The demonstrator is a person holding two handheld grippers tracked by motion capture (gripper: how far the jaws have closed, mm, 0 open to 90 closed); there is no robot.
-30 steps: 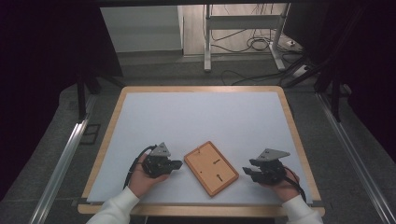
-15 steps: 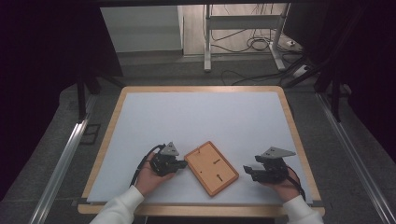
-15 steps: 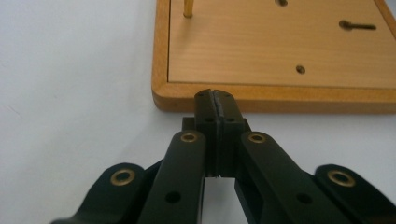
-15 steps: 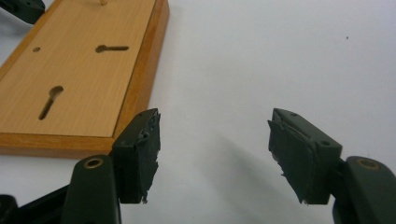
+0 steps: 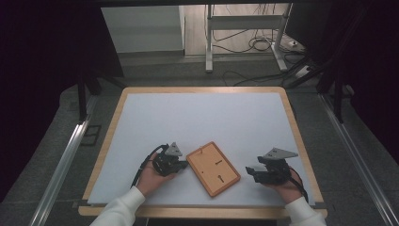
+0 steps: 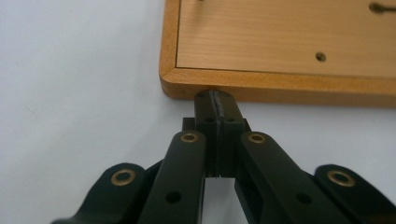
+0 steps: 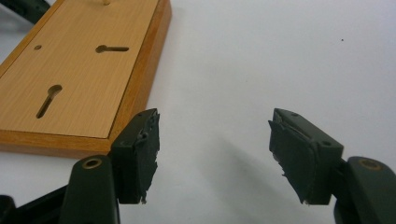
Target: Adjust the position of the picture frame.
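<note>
A: Two grippers down on the white table point(image 5: 197, 117). On the left, the left gripper point(image 5: 181, 165), jaws pressed tight together, nothing between. Tips right up against the side of the wooden board point(image 5: 212, 168), near its corner.

B: Touching for sure?

A: Looks like touching in the left gripper view: closed tips point(image 6: 217, 100) at the board's edge point(image 6: 280, 86).

B: And in the middle?

A: The wooden board, lying flat with its back up, turned a bit crooked, near the front of the table. Two keyhole slots point(image 7: 49, 100) cut in the back.

B: Then over on the right?

A: The right gripper point(image 5: 250, 172), jaws wide apart, holding nothing. Just bare table between the pads point(image 7: 137, 154). Left pad close beside the board's corner, not on it. Hard to tell if touching.

B: Anything different from a second ago?

A: Yes. Left gripper slid closer to the board, up to its edge now. Right jaws just opened wider, with nothing in between. Board in about the same spot. Right hand in the same place too.
</note>
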